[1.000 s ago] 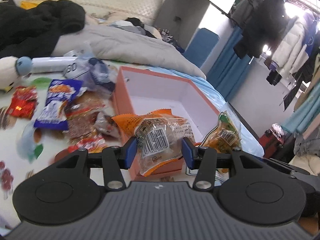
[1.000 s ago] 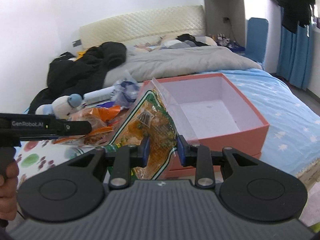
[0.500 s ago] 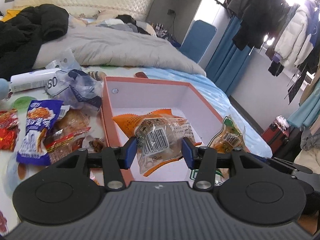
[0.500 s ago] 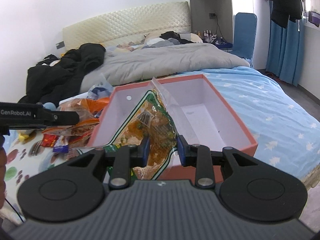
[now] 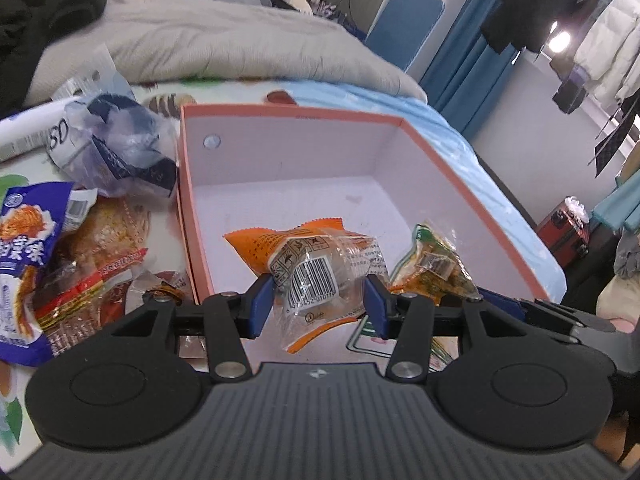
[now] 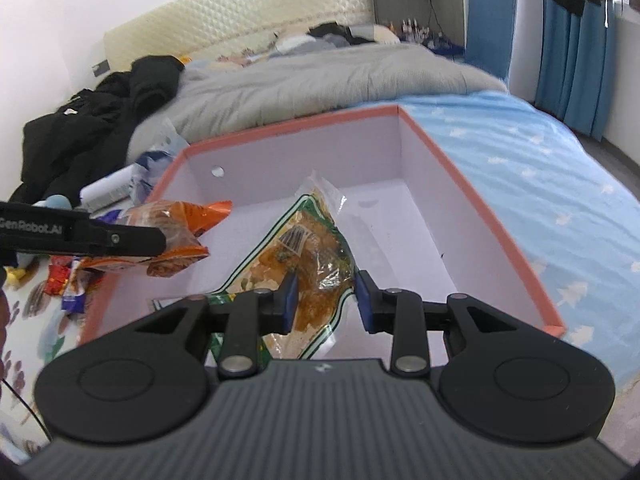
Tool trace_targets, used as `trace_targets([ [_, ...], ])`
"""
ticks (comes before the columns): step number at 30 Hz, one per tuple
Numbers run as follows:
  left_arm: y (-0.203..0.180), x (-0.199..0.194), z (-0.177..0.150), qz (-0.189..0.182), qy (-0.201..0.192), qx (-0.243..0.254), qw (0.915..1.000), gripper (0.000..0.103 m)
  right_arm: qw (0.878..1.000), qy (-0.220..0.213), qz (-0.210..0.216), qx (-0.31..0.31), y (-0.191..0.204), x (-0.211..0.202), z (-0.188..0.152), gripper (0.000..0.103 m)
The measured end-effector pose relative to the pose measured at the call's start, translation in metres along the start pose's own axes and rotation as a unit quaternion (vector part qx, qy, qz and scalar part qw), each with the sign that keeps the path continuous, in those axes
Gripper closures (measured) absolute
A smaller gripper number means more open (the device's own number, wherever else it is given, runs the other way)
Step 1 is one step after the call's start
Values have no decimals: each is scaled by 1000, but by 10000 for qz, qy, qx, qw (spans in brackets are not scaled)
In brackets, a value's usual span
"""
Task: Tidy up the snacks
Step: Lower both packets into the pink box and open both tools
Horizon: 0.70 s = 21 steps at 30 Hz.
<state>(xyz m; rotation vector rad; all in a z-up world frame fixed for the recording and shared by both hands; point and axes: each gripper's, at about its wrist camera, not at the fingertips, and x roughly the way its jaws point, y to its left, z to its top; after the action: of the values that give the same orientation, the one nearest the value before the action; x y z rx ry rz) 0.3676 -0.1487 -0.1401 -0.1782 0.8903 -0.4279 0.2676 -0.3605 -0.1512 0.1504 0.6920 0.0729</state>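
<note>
While gripped, snacks point(image 5: 320, 276) overhang box point(image 5: 288, 114).

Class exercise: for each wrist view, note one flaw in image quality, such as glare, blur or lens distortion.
Left wrist view: bright lights blow out the top right corner, and the fisheye bends the pink box rim. Right wrist view: the headboard and bedding look soft, edges curve outward.

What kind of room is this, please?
A bedroom, most likely: a bed with a padded headboard and a grey duvet, and clothes hanging by the window.
</note>
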Motion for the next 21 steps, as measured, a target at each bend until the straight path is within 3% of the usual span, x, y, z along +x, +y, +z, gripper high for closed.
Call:
trace_targets([
  [4,5,13,-1,-27,71,-37,10000,48,9999,150,22,61,-4,17,0,66],
  [9,8,10,-1,31,-33,-19,10000,39,9996,221,68,130,-5,23,2,64],
  [11,7,2,-1,52,-119,-7,9999,38,9997,220,51,90,-4,22,2,62],
  [15,4,-20,-2,71,-268,-16,9996,38,9998,175,43,124,-1,13,0,44],
  [21,-8,-64,-12,44,-517,44,9986,38,9999,-3,62,82,11,-17,-3,41],
])
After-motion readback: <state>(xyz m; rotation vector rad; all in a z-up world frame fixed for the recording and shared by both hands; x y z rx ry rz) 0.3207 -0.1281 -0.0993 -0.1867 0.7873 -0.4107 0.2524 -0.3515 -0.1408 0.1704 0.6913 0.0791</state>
